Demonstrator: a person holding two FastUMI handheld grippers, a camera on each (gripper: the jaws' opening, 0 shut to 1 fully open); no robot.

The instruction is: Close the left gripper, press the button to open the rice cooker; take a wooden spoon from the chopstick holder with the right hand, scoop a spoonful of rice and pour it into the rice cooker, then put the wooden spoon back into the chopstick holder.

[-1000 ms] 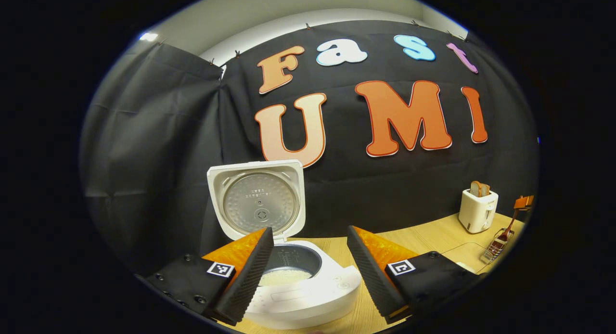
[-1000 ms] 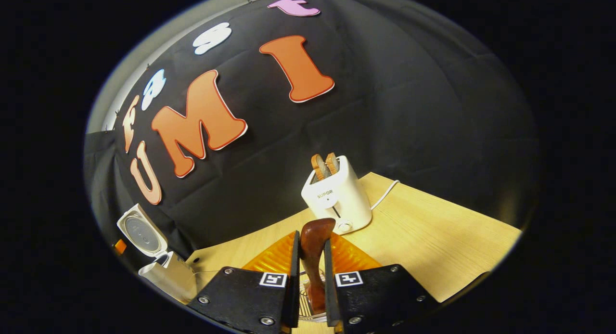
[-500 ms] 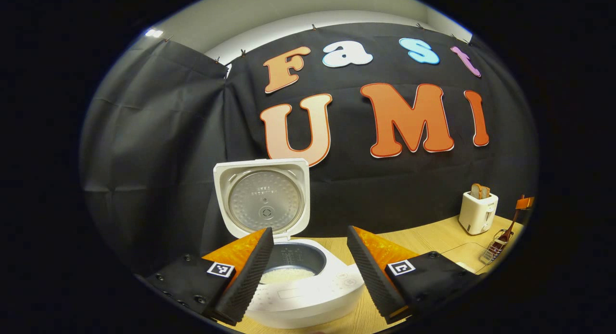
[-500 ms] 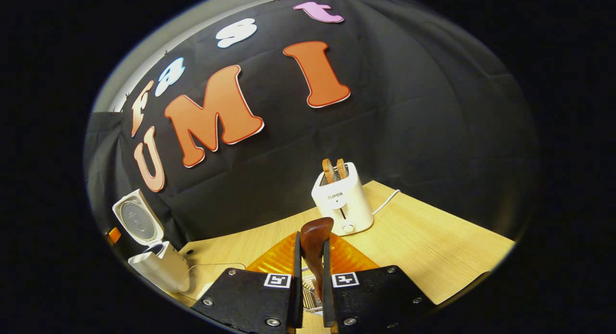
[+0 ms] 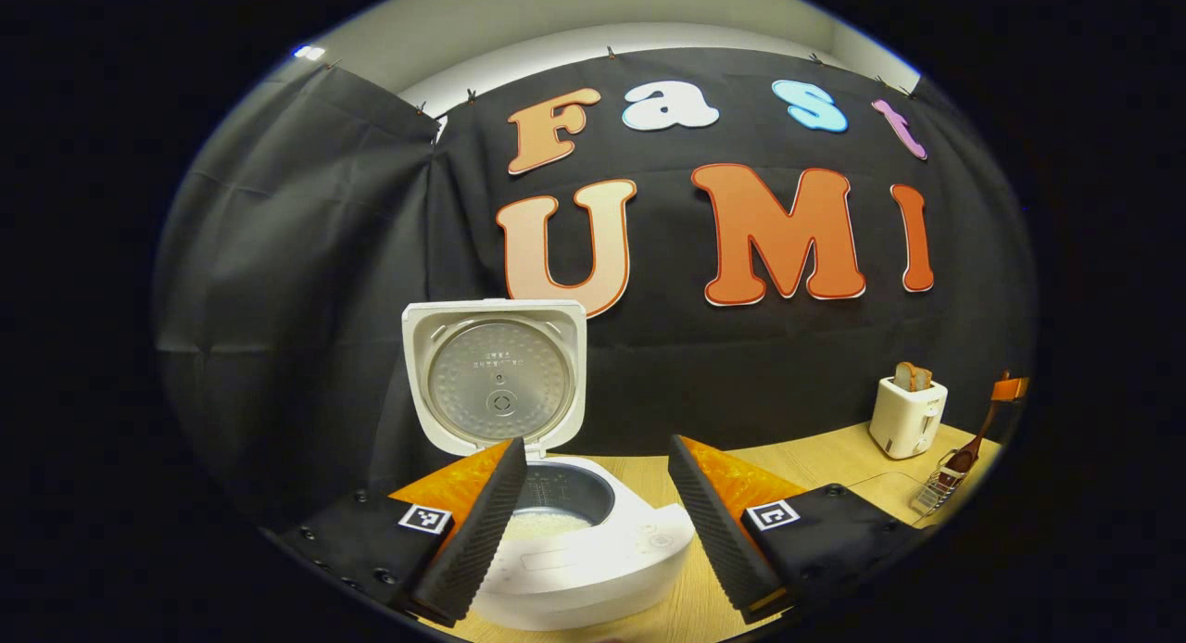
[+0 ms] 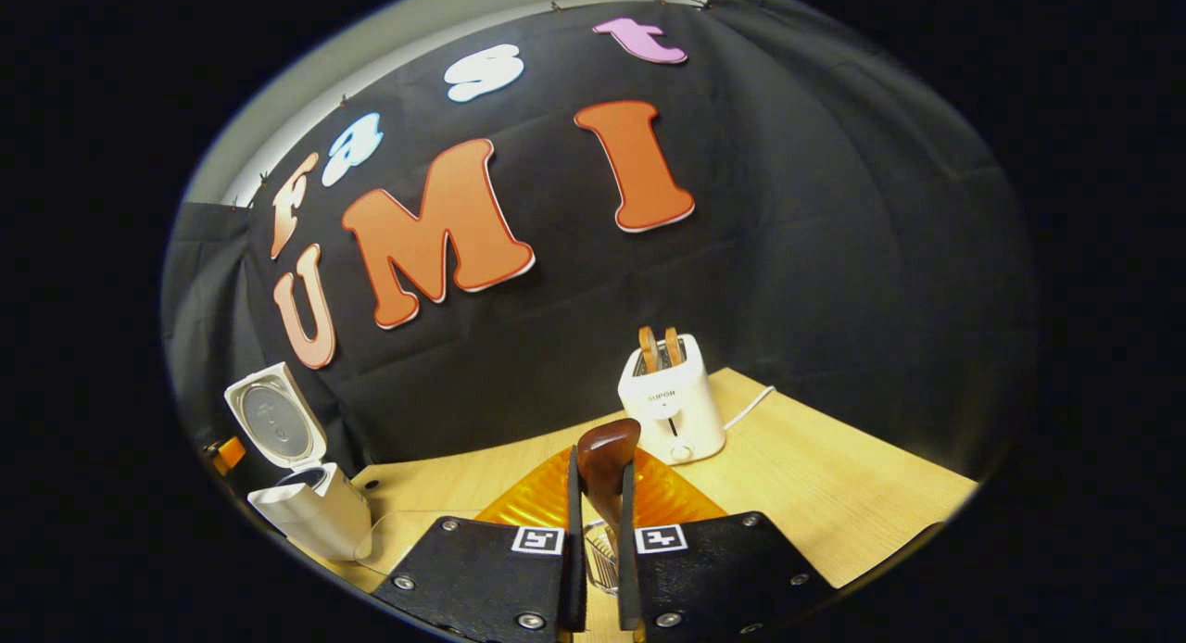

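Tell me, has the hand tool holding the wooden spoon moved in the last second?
Yes. The right gripper, shut on the wooden spoon, pulled back from the toaster, which looks smaller.

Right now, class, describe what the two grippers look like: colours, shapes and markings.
The left gripper has black ribbed wedge-shaped fingers backed by translucent orange plastic, on black bodies with screws, each bearing a small square black-and-white marker. The right gripper matches: black plates, silver screws, orange backing, two square markers.

Dim booth, overhead light, sharp centre, heavy fisheye warp at edges.
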